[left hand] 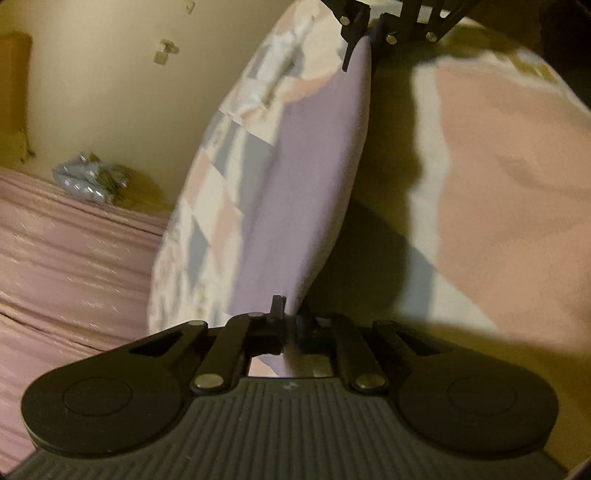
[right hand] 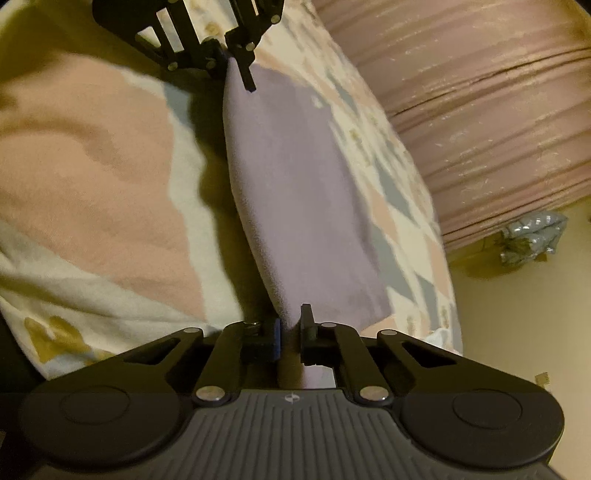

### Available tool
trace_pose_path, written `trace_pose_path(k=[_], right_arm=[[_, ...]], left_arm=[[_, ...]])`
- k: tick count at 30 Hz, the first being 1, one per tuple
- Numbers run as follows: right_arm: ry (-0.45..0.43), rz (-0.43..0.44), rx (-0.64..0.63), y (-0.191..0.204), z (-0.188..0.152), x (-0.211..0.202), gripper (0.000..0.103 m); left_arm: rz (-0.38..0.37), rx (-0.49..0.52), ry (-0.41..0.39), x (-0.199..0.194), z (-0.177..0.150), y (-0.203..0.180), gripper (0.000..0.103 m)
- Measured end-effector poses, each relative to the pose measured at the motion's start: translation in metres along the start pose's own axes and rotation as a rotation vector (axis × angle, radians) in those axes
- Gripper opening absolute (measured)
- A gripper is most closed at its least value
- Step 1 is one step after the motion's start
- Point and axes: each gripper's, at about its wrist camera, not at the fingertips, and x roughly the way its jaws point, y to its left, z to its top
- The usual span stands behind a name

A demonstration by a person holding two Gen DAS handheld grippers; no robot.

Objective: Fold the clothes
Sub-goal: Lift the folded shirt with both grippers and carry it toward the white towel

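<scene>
A patterned bedspread [left hand: 498, 166] fills the frame's right. The lavender cloth [left hand: 295, 192] stretches taut up the centre, off the bed. The left gripper [left hand: 290, 325] and right gripper [right hand: 290, 332] each pinch one end, jaws pressed together.

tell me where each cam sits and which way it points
Left wrist: sits on the left tongs, looking along the lilac garment stretched toward the right tongs, bedspread beneath.
Right wrist: sits on the right tongs, looking back along the lilac garment at the left tongs.
Shared: the garment, both tongs, bedspread, and a silver bundle on the floor.
</scene>
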Motion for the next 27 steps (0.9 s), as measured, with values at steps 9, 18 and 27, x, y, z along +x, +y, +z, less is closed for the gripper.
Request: trace_pose_path(k=[9, 18, 27], right_arm=[[-0.032, -0.143, 0.044, -0.051, -0.001, -0.048, 0.006], [-0.006, -0.257, 0.093, -0.075, -0.022, -0.115, 0.006], [0.054, -0.298, 0.133, -0.075, -0.054, -0.159, 0.006]], left_arm=[[0.083, 0.053, -0.104, -0.038, 0.041, 0.052, 0.004], [0.115, 0.11, -0.197, -0.067, 0.086, 0.066, 0.004], [0.094, 0.152, -0.285, -0.087, 0.125, 0.055, 0.004]])
